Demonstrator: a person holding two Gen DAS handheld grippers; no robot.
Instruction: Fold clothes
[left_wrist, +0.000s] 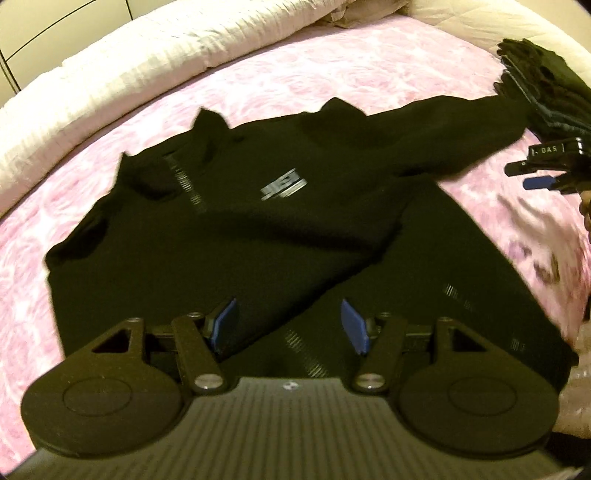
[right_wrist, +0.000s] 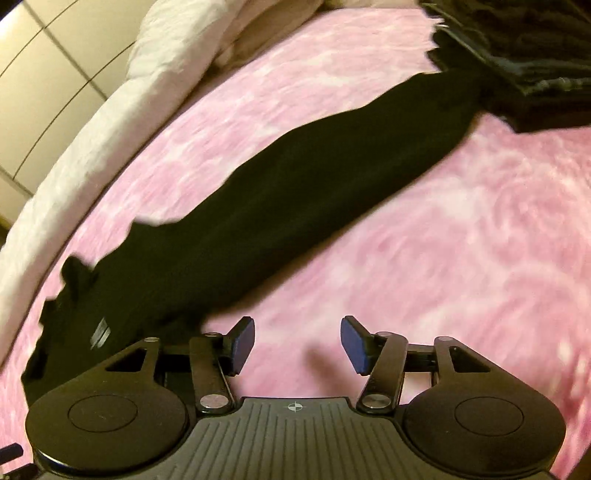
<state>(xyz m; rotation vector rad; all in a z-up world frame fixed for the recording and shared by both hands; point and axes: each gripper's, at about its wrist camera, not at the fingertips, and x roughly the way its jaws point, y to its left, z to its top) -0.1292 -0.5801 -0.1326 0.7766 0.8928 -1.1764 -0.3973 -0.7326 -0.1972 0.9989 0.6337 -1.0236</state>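
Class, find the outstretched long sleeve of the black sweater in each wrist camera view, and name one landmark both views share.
Left wrist: the sleeve runs toward the upper right, ending at the dark folded stack.
Right wrist: the sleeve crosses diagonally from lower left to upper right.
Shared landmark: stack of dark folded clothes.

My sweater (left_wrist: 240, 240) is black with a grey logo (left_wrist: 282, 188); the bedspread (right_wrist: 461, 240) is mottled pink and white, my tongs' pads (right_wrist: 243, 343) blue
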